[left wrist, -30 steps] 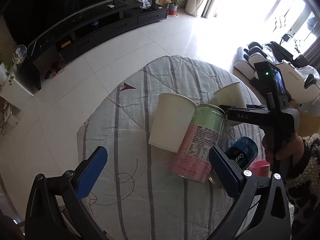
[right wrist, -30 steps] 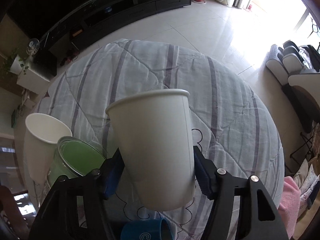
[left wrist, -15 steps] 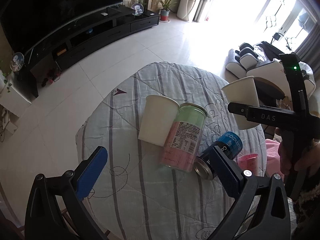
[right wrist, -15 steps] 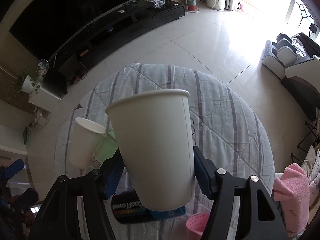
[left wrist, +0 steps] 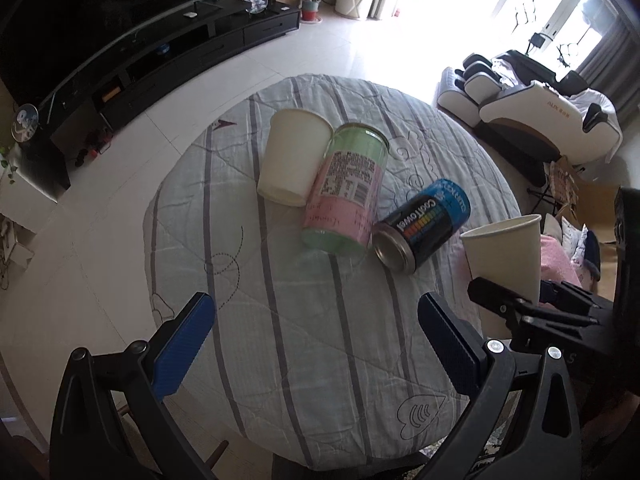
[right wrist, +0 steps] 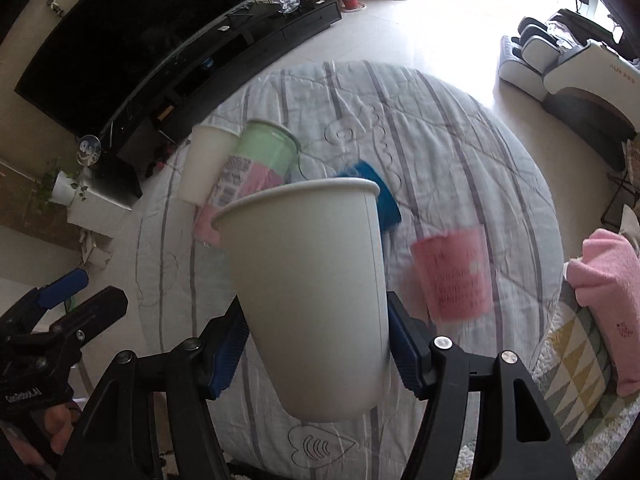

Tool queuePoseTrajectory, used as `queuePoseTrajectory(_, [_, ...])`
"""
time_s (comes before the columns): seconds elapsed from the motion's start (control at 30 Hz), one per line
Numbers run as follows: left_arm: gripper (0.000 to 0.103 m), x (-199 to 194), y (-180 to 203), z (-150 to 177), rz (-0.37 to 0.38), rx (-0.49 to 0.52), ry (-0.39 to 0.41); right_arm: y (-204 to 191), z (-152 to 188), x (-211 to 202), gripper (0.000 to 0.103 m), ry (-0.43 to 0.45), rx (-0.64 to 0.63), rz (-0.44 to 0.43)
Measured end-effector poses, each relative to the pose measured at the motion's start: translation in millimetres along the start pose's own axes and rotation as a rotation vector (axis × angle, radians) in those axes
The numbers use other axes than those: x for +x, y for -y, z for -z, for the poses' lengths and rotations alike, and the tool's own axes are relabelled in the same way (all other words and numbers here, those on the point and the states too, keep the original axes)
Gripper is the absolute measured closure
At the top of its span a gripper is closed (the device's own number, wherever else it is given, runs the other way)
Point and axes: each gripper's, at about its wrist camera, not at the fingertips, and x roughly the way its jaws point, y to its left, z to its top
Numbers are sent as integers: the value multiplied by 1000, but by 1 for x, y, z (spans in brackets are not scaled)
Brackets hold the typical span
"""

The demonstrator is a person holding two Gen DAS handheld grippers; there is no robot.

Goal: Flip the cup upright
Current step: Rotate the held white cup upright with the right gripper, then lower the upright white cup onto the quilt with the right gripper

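The right gripper [right wrist: 316,354] holds a white paper cup [right wrist: 310,288] between its blue fingers [right wrist: 228,354], mouth up and slightly tilted, lifted above the near edge of the round table [left wrist: 280,320] with its striped cloth. The left gripper [left wrist: 316,344] hangs over the near left side of the table with its fingers spread wide and nothing between them. In the right wrist view the held cup blocks much of the table's middle; beside it on the right a pink cup [right wrist: 456,276], blurred, stands on the cloth. Further in, a black and blue can [left wrist: 422,230] lies on its side, touching a pink and green can [left wrist: 346,192] that also lies on its side. A second white paper cup [left wrist: 292,162] lies against that can's far side. Beyond the table are the tiled floor, a dark TV cabinet [left wrist: 160,60] and a massage chair [left wrist: 532,116].
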Motion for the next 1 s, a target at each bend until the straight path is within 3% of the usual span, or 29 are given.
queuePoseTrajectory(0.2, [0, 15, 7, 32, -3, 13, -75, 12, 44, 36, 37, -89, 38, 27])
queuePoseTrajectory(0.4, [0, 18, 21, 48, -12, 35, -96, 19, 62, 64, 34, -166, 42, 12])
queuePoseTrajectory(0.47, [0, 16, 24, 51, -9, 36, -94, 19, 65, 63, 23, -158, 46, 9])
queuePoseTrajectory(0.73, [0, 13, 41, 52, 8, 22, -104, 34, 76, 34, 23, -107, 59, -9])
queuePoseTrajectory(0.83, [0, 13, 56, 53, 13, 13, -105, 58, 88, 8, 23, -76, 71, 4])
queuePoseTrajectory(1.0, [0, 24, 86, 57, 15, -33, -125, 93, 80, -21, 23, -22, 89, 45])
